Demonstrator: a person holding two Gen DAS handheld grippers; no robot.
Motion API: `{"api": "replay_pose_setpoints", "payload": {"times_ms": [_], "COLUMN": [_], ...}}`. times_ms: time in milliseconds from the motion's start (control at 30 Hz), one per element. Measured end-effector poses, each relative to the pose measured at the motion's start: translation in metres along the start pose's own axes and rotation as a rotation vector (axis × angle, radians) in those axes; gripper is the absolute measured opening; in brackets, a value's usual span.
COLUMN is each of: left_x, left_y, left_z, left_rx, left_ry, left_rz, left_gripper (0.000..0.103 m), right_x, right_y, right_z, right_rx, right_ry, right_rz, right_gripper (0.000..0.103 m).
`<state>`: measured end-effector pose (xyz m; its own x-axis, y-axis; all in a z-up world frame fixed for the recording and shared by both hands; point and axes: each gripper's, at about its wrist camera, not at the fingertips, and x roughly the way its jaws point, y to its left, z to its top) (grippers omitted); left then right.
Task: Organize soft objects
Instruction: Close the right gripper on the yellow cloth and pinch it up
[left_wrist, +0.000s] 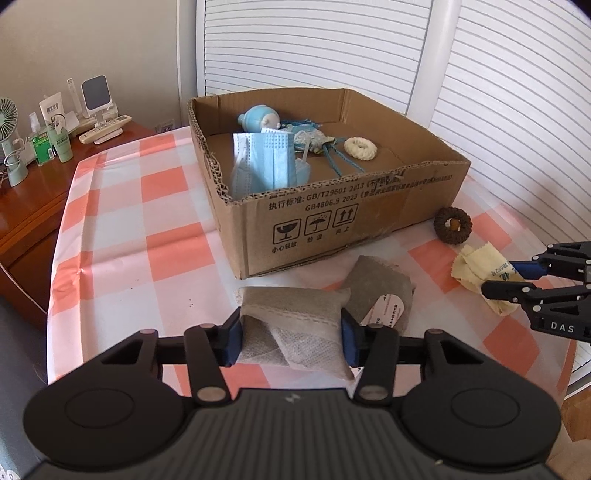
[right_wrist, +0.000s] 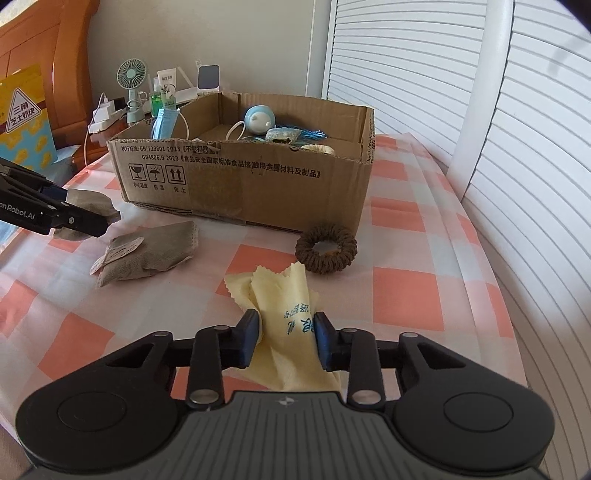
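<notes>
My left gripper (left_wrist: 291, 339) is shut on a grey fabric pouch (left_wrist: 295, 317), its pads pressing both sides just above the checked tablecloth (left_wrist: 147, 221). A second grey pouch (left_wrist: 380, 291) with a white label lies just behind it. My right gripper (right_wrist: 288, 341) is shut on a pale yellow cloth (right_wrist: 284, 291) with blue print, whose far end rests on the table. In the left wrist view the right gripper (left_wrist: 502, 277) pinches that yellow cloth (left_wrist: 476, 266) at the right edge. A brown scrunchie (right_wrist: 327, 249) lies by the open cardboard box (right_wrist: 240, 184).
The cardboard box (left_wrist: 332, 221) holds blue face masks (left_wrist: 264, 162), a blue round toy (left_wrist: 258, 118), a white scrunchie (left_wrist: 360, 147) and blue cords. A wooden side table (left_wrist: 37, 192) with a fan, bottles and remotes stands to the left. White slatted doors rise behind.
</notes>
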<state>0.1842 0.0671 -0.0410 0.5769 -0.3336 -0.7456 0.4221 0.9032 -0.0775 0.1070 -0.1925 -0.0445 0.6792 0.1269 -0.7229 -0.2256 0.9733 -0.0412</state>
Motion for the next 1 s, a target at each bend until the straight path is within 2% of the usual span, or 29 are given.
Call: {"api": "replay_pose_setpoints", "payload": {"times_ms": [133,200,267,300,333,400,533,567,600,667,700,767,933,1000], "left_x": [-0.011,-0.015,-0.017,-0.019,-0.019,-0.020,-0.020,-0.020,-0.020,-0.019,-0.018,-0.018,-0.017,-0.018], "left_y": [-0.003,-0.004,-0.005,-0.006,-0.006,-0.006,-0.007,-0.007,-0.008,-0.008,-0.008,-0.009,-0.009,-0.010], "left_z": [0.001,0.000,-0.001,-0.001,-0.002,-0.003,-0.004,-0.005,-0.005,-0.005,-0.005,-0.005,-0.003,-0.003], "left_rx": [0.017,0.021,0.019,0.016,0.014,0.012,0.011,0.010,0.010,0.010,0.010,0.008,0.009,0.011], "left_ry": [-0.013,-0.019,-0.023,-0.024,-0.024,-0.023,-0.019,-0.018,-0.017,-0.015,-0.014,-0.013,-0.015,-0.018], "left_rz": [0.000,0.004,0.006,0.006,0.005,0.004,0.001,-0.001,-0.002,-0.003,-0.005,-0.008,-0.012,-0.014], "left_gripper": [0.050,0.050,0.050,0.050,0.050,0.050,0.050,0.050,0.050,0.050,0.050,0.050,0.050,0.050], "right_x": [-0.007,-0.007,-0.009,-0.009,-0.011,-0.013,-0.007,-0.004,-0.002,0.000,0.000,0.001,0.000,0.000], "right_y": [0.001,0.001,0.000,0.000,-0.001,-0.002,0.002,0.005,0.008,0.015,0.017,0.016,0.009,0.008], "right_z": [0.002,0.001,-0.002,-0.004,-0.005,-0.008,-0.011,-0.013,-0.014,-0.017,-0.017,-0.016,-0.010,-0.009], "right_rx": [-0.025,-0.035,-0.021,-0.014,-0.001,0.016,0.024,0.014,-0.001,-0.047,-0.063,-0.063,-0.066,-0.073], "right_ry": [-0.011,0.002,-0.001,0.006,-0.002,-0.003,0.020,0.027,0.028,0.021,0.014,0.008,0.000,0.001], "right_rz": [0.002,0.008,0.011,0.020,0.028,0.052,0.086,0.091,0.086,0.079,0.076,0.086,0.061,0.055], "right_gripper": [0.031,0.034,0.052,0.067,0.073,0.079,0.079,0.081,0.088,0.090,0.089,0.082,0.032,0.026]}}
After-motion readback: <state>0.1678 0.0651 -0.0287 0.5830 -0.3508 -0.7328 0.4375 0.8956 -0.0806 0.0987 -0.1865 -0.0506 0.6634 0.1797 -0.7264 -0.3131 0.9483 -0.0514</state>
